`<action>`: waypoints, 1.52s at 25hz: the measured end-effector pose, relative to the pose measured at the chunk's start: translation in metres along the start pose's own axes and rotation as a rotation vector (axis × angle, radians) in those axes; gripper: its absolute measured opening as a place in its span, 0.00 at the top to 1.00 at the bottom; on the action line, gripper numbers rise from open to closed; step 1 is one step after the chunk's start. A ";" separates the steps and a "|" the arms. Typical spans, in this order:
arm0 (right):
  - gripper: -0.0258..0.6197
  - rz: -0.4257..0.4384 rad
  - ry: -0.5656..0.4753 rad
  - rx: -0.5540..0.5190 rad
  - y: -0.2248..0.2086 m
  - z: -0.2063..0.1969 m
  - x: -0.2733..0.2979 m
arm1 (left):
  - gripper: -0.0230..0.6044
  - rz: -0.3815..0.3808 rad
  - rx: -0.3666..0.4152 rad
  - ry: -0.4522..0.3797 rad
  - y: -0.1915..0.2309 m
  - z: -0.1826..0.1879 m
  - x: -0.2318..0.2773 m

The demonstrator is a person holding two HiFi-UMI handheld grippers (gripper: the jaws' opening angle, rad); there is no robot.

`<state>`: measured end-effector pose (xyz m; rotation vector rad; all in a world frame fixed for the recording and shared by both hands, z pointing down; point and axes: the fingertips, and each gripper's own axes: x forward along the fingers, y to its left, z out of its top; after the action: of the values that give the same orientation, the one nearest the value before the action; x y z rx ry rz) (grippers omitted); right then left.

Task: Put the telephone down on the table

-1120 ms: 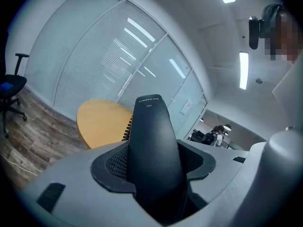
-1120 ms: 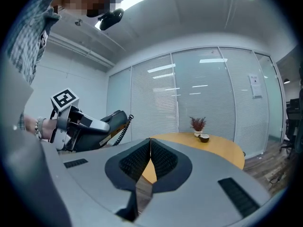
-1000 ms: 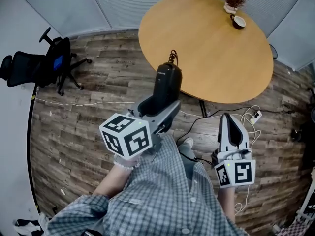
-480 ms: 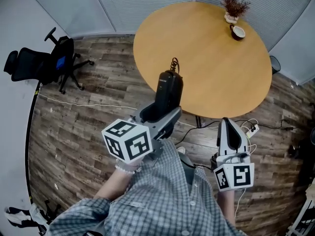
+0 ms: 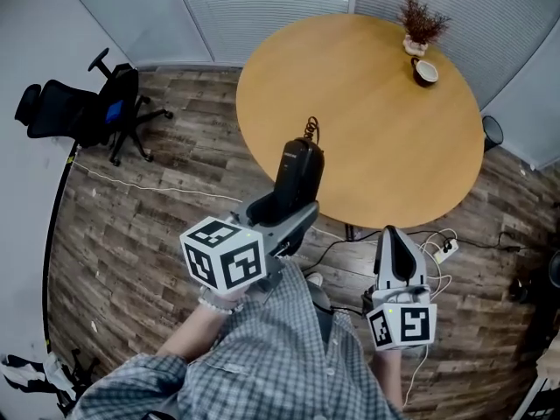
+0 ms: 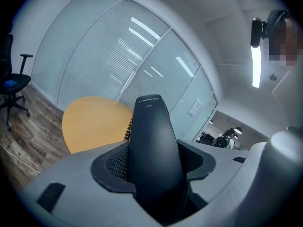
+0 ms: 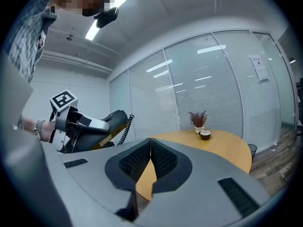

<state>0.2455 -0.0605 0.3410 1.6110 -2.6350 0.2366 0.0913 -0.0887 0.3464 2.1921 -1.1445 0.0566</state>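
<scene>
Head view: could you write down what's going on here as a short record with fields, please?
held thing: black telephone handset with coiled cord, clamped in the left gripper
right gripper: shut, empty
target: round light-wood table; handset not yet set on it
on table: dried plant in white pot and dark cup, both near the far edge
floor: black office chair at left

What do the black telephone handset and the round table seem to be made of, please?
The black telephone handset looks like moulded plastic, smooth and semi-matt, given its soft sheen. The round tan table is probably wood-look laminate or veneer: even colour, low glare.
</scene>
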 end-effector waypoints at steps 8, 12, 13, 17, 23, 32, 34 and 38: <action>0.94 -0.041 -0.004 0.001 -0.004 0.005 0.019 | 0.52 -0.028 0.011 0.013 0.020 0.016 0.011; 0.95 -0.071 -0.008 -0.059 -0.001 0.007 0.025 | 0.52 -0.044 0.033 0.021 0.030 0.019 0.017; 0.94 -0.074 -0.007 -0.083 0.002 0.006 0.025 | 0.52 -0.048 0.034 0.023 0.032 0.017 0.018; 0.94 -0.076 0.004 -0.103 0.006 0.019 0.066 | 0.52 -0.055 0.022 0.036 0.061 0.042 0.035; 0.94 -0.069 0.018 -0.101 0.010 0.027 0.112 | 0.52 -0.017 0.030 0.045 0.102 0.068 0.049; 0.94 -0.076 0.037 -0.114 0.020 0.027 0.148 | 0.52 0.096 0.162 0.115 0.167 0.078 0.066; 0.94 -0.076 0.054 -0.116 0.021 0.024 0.154 | 0.52 0.122 0.161 0.128 0.184 0.075 0.070; 0.94 -0.093 0.089 -0.116 0.016 0.017 0.158 | 0.52 0.175 0.181 0.166 0.212 0.068 0.084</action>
<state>0.1593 -0.1949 0.3414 1.6402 -2.4527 0.1453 -0.0323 -0.2730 0.4324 2.1886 -1.2747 0.4251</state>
